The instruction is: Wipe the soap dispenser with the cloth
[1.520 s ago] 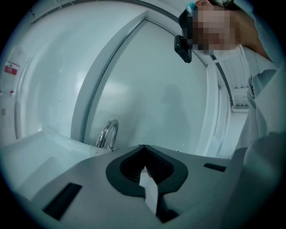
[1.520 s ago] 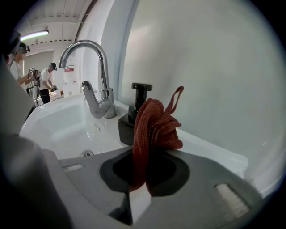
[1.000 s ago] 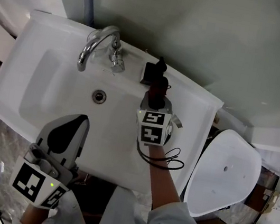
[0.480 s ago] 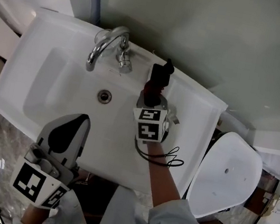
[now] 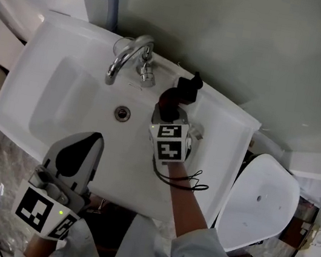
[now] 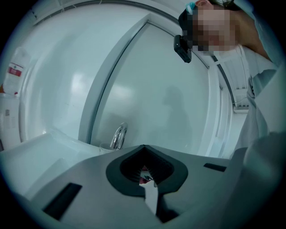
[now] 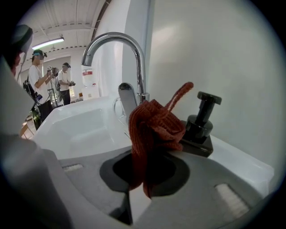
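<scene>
Since a second ago the right claw [image 5: 168,109], clenched on the rust-red cloth [image 7: 154,127], has closed in on the black soap dispenser [image 7: 202,129]. It stands upright on the sink [image 5: 46,80] ledge, just ahead and rightward. The left claw [image 6: 145,181], clenched on nothing, hangs well apart.

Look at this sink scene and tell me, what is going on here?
A person holds a gripper in each hand over a white ceramic basin. The right gripper is shut on a crumpled rust-red woven cloth, held close by the black pump soap dispenser that stands on the rim beside the curved chrome tap; contact can't be confirmed. The left gripper is shut on nothing, back near the basin's front edge.
</scene>
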A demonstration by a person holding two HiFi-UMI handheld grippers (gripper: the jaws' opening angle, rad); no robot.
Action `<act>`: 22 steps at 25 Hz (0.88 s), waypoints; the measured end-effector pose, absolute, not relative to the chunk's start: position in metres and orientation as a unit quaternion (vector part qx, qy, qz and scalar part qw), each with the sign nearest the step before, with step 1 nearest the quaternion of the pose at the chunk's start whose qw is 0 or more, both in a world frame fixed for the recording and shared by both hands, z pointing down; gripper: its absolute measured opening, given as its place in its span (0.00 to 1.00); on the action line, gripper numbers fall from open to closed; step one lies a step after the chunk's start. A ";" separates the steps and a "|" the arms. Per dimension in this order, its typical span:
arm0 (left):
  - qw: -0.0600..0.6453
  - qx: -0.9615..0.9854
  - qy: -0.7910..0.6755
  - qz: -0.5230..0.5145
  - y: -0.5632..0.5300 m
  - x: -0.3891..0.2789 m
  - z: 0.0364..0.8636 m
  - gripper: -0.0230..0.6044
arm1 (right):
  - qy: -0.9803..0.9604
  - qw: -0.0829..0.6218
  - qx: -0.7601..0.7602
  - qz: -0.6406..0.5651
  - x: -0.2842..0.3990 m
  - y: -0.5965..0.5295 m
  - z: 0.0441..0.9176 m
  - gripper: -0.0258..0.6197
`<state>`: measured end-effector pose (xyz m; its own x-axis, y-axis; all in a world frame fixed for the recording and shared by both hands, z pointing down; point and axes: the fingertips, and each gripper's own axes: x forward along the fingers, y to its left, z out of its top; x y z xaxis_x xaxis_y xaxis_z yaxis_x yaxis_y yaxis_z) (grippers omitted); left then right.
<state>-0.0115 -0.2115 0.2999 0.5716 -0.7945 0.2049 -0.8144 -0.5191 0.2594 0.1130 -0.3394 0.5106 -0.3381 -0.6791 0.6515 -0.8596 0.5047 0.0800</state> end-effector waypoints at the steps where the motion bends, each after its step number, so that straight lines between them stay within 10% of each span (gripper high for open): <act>1: 0.165 0.871 -0.463 0.029 -0.212 -0.013 0.299 0.03 | -0.808 0.320 0.475 0.141 0.110 -0.340 0.510 0.13; 22: 0.157 0.879 -0.451 0.008 -0.222 -0.010 0.285 0.03 | -0.784 0.332 0.508 0.130 0.149 -0.349 0.479 0.13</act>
<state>-0.0100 -0.2215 0.2853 0.5936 -0.7898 0.1545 -0.7946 -0.5446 0.2685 0.1485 -0.3494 0.4789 -0.2640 -0.7099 0.6529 -0.8831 0.4502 0.1324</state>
